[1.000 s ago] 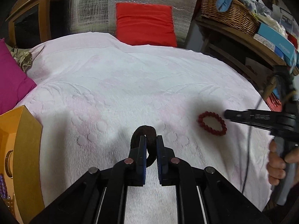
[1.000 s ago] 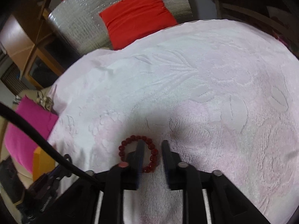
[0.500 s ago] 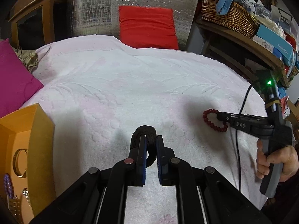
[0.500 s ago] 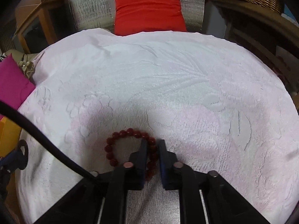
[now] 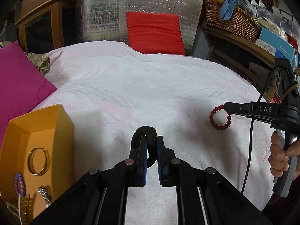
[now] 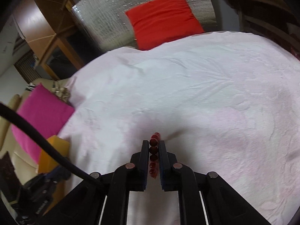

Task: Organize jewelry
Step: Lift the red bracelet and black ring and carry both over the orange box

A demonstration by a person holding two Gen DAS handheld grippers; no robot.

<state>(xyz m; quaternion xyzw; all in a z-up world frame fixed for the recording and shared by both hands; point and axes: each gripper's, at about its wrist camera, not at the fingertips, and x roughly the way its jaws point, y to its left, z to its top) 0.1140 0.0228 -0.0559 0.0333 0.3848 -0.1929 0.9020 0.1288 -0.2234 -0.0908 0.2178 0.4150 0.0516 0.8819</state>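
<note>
My left gripper point(image 5: 151, 140) is shut on a black fabric band point(image 5: 148, 134) and holds it above the white bedspread point(image 5: 140, 86). My right gripper point(image 6: 153, 144) is shut on a red bead bracelet point(image 6: 153, 150), seen edge-on between the fingers. In the left wrist view the right gripper point(image 5: 226, 107) holds the red bracelet point(image 5: 219, 119) hanging above the bedspread at the right. An orange box point(image 5: 37, 131) at the left holds a gold bangle point(image 5: 37, 161), a purple bead bracelet point(image 5: 19, 183) and other pieces.
A magenta cushion point(image 5: 16, 82) lies left of the box, a red cushion point(image 5: 155, 31) at the back. A wicker basket point(image 5: 230, 20) and boxes stand on a shelf at the right. The orange box point(image 6: 54, 150) shows at the left in the right wrist view.
My right gripper closed on the red bracelet and lifted it off the bedspread. My left gripper drew back with the black band, bringing more of the orange box into view.
</note>
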